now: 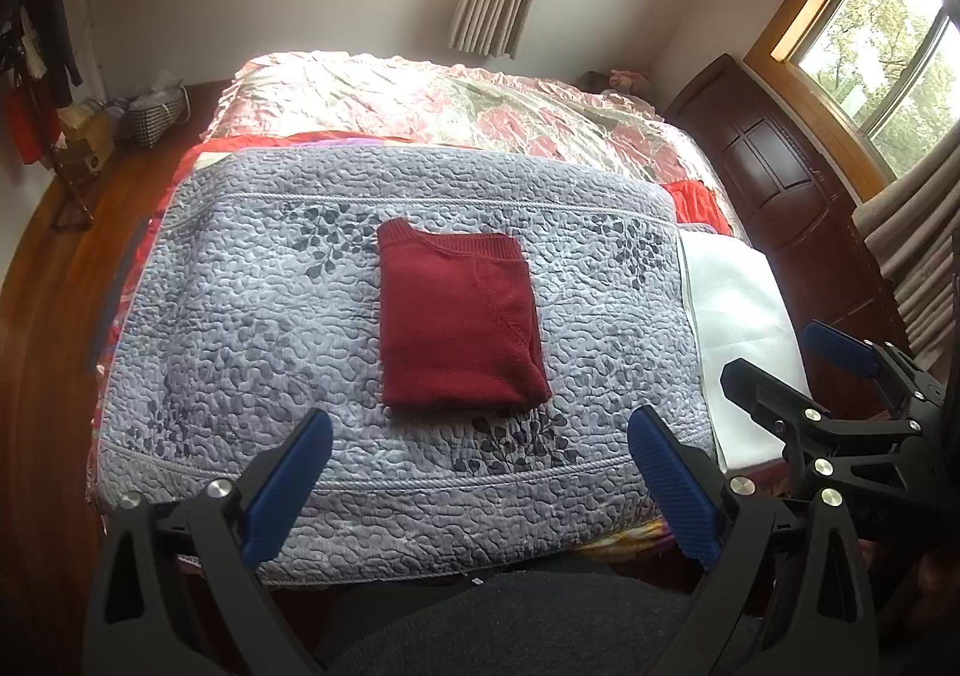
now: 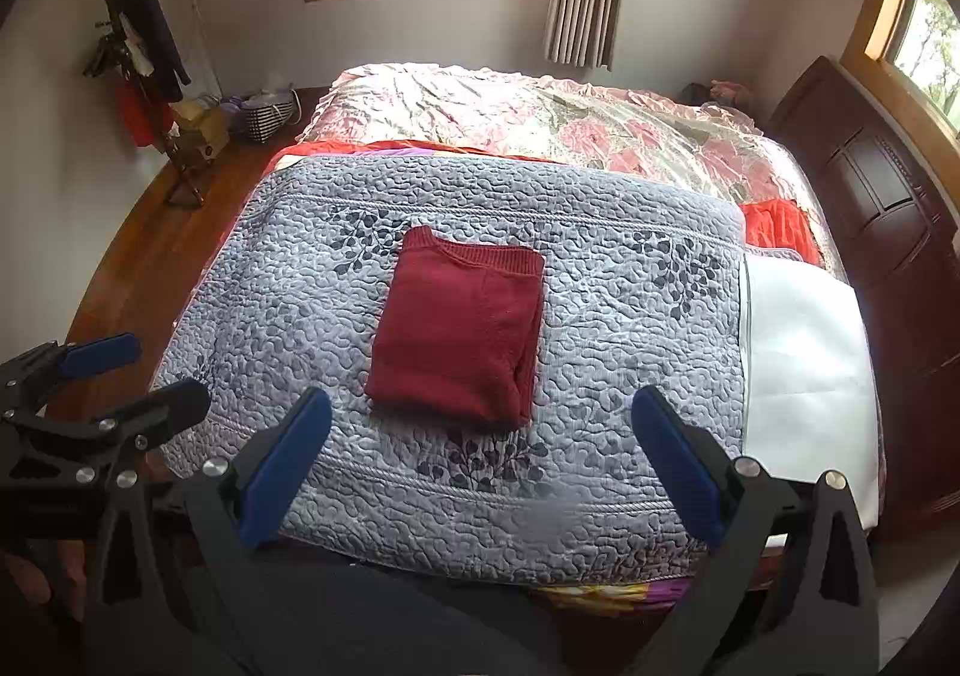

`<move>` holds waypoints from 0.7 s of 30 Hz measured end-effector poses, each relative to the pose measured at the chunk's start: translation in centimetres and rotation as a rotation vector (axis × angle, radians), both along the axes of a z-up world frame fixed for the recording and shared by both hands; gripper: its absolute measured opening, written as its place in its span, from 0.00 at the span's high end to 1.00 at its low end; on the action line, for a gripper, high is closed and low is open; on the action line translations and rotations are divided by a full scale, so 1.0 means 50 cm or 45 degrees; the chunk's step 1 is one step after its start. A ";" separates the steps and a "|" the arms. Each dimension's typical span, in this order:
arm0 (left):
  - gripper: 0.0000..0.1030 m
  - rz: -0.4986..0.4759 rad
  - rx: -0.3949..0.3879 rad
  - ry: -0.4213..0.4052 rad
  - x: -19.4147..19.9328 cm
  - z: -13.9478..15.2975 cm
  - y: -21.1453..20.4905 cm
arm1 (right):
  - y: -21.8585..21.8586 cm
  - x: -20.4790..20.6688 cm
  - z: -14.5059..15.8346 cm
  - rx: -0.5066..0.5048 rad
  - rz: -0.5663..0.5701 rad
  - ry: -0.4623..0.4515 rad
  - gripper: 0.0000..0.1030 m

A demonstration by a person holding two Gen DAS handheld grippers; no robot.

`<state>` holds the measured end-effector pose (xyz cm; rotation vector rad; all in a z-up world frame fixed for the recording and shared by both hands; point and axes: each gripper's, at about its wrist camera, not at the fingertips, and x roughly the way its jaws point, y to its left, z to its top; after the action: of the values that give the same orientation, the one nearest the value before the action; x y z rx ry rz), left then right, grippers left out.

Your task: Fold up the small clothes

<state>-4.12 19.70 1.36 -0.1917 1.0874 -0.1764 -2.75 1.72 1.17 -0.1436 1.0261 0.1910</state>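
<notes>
Since the red sweater (image 1: 459,322) already sits folded square on the quilt (image 1: 240,316) | left tongs (image 1: 480,487) and right tongs (image 2: 480,466) both apart, empty | looks finished

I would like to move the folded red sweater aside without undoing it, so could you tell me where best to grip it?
Probably the near edge of the red sweater, approached low from the person's side. Both the left gripper and right gripper are open and facing it. The folded layers stack toward its near right corner, so pinching there should hold them together; the ribbed far edge looks thinner.
</notes>
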 end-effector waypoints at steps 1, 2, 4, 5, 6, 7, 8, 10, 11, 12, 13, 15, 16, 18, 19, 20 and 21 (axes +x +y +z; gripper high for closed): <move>0.04 -0.002 0.000 -0.001 0.000 0.000 0.000 | 0.000 0.000 0.000 0.000 -0.001 0.000 0.03; 0.04 -0.003 -0.001 -0.001 0.001 0.000 -0.001 | 0.000 0.001 -0.001 0.000 -0.001 0.001 0.03; 0.04 -0.005 -0.010 0.006 0.003 -0.005 -0.002 | -0.001 0.001 -0.001 -0.002 0.000 0.003 0.03; 0.04 -0.006 -0.012 0.016 0.004 -0.009 -0.002 | 0.000 0.001 -0.003 -0.004 0.003 0.004 0.03; 0.04 -0.008 -0.012 0.024 0.003 -0.013 -0.003 | 0.001 0.002 -0.005 -0.006 0.004 0.008 0.03; 0.04 -0.009 -0.013 0.027 0.003 -0.014 -0.003 | 0.001 0.004 -0.007 -0.007 0.004 0.013 0.03; 0.04 -0.007 -0.011 0.027 0.004 -0.014 -0.002 | 0.000 0.004 -0.009 -0.008 0.002 0.014 0.03; 0.04 -0.004 -0.011 0.022 0.005 -0.014 -0.001 | -0.001 0.006 -0.010 -0.006 -0.003 0.014 0.03; 0.04 -0.004 -0.012 0.026 0.006 -0.015 0.000 | -0.001 0.008 -0.011 -0.005 -0.005 0.014 0.03; 0.04 -0.004 -0.014 0.030 0.006 -0.018 0.000 | 0.000 0.010 -0.011 -0.004 -0.007 0.014 0.03; 0.04 -0.007 -0.015 0.034 0.008 -0.020 -0.001 | 0.000 0.010 -0.012 -0.003 -0.008 0.013 0.03; 0.04 -0.009 -0.013 0.040 0.009 -0.022 -0.001 | -0.001 0.011 -0.014 -0.008 -0.014 0.015 0.03; 0.04 -0.010 -0.012 0.040 0.009 -0.022 -0.002 | -0.002 0.013 -0.015 -0.007 -0.017 0.020 0.03; 0.04 -0.013 -0.007 0.040 0.010 -0.023 -0.003 | -0.004 0.018 -0.017 -0.005 -0.021 0.027 0.03; 0.04 -0.016 -0.006 0.040 0.011 -0.024 -0.004 | -0.003 0.019 -0.019 -0.006 -0.020 0.028 0.03; 0.04 -0.017 -0.006 0.042 0.013 -0.025 -0.004 | -0.001 0.019 -0.020 -0.006 -0.017 0.029 0.03; 0.04 -0.018 -0.004 0.044 0.015 -0.026 -0.005 | 0.000 0.020 -0.022 -0.006 -0.016 0.031 0.03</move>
<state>-3.38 19.47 0.07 -0.1905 1.1231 -0.1882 -1.73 1.71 0.10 -0.1394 1.0517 0.1795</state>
